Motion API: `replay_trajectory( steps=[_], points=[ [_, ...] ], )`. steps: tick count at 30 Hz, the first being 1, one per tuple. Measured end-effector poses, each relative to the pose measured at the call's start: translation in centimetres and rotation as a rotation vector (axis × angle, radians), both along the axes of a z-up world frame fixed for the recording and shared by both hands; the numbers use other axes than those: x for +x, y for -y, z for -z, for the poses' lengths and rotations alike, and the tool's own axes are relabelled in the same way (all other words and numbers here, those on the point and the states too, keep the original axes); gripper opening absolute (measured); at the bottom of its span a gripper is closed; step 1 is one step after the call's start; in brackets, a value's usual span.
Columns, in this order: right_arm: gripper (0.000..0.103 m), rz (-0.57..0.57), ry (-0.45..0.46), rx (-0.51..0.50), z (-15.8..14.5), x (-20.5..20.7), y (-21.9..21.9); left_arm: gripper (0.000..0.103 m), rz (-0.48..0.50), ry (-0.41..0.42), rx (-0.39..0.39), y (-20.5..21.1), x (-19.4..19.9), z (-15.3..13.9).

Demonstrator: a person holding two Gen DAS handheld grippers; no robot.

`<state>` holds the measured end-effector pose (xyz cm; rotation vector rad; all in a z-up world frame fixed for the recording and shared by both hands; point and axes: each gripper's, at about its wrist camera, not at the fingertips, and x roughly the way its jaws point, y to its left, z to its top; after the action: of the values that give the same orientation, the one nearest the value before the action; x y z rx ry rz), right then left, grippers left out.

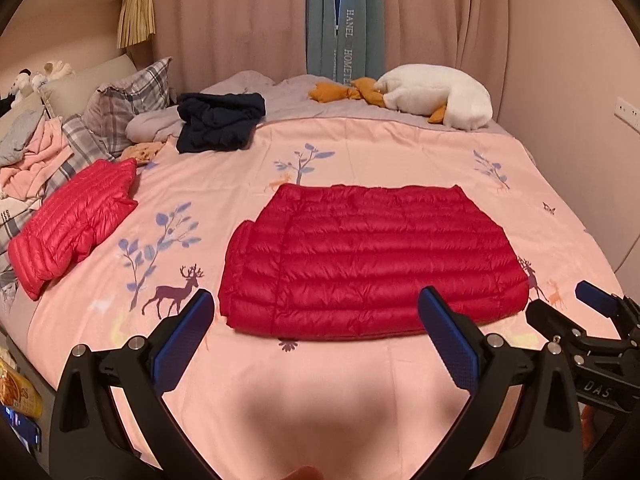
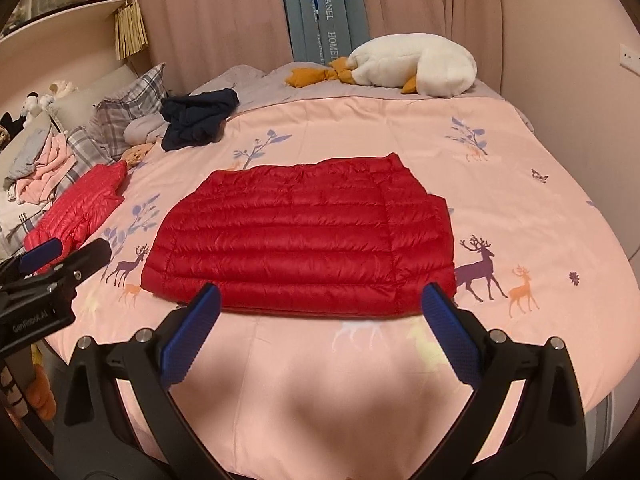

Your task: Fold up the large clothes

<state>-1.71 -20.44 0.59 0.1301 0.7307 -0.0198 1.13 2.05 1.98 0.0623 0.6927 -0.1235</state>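
A red quilted down jacket [image 1: 372, 260] lies flat and folded into a rectangle in the middle of the bed; it also shows in the right wrist view [image 2: 304, 236]. My left gripper [image 1: 316, 300] is open and empty, held just short of the jacket's near edge. My right gripper [image 2: 320, 296] is open and empty, also just short of that edge. The right gripper shows at the right edge of the left wrist view [image 1: 592, 320]; the left gripper shows at the left edge of the right wrist view [image 2: 52, 268].
A second folded pinkish-red down jacket [image 1: 72, 224] lies at the left. A dark navy garment [image 1: 216, 120] lies crumpled farther back. A white goose plush [image 1: 432, 92], plaid pillows [image 1: 128, 96] and a pile of clothes [image 1: 32, 156] lie around the pink deer-print bedspread [image 1: 280, 400].
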Motion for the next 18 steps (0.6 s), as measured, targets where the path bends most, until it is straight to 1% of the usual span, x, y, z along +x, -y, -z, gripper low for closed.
replay_trajectory(
  steps=[7,18],
  points=[
    [0.101,-0.005,-0.015,-0.016,0.7,0.3,-0.4,0.102,-0.007,-0.017,0.009,-0.1,0.2,0.7],
    [0.101,-0.004,-0.018,-0.008,0.8,0.4,-0.3,0.102,-0.002,-0.019,0.058,0.8,0.3,1.5]
  ],
)
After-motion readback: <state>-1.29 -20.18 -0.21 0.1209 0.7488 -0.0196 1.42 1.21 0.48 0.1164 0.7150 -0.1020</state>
